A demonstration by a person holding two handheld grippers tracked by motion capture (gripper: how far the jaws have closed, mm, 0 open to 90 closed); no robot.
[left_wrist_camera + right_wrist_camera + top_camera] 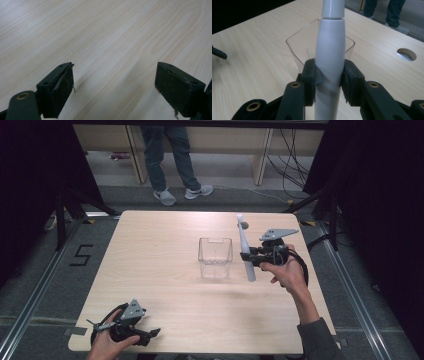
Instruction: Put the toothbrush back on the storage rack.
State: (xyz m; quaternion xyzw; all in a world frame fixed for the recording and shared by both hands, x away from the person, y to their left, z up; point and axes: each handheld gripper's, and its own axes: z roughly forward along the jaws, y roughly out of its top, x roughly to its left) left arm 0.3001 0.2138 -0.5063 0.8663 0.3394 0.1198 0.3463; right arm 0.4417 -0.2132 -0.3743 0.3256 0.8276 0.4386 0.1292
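High view: right hand-held gripper [248, 256] clamped on white tube [245, 249], long axis near upright, just right of clear container [215, 257]; left hand-held gripper [150, 334] well apart at near bench [150, 250] edge. Left gripper view: jaws wide open over bare wood. Right gripper view: container [297, 53] straight ahead, behind gripped tube [329, 60].

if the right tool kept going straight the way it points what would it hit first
Probably the clear bin: it stands right ahead of the right tool, behind the white tube it grips. The gap between them is hard to judge.
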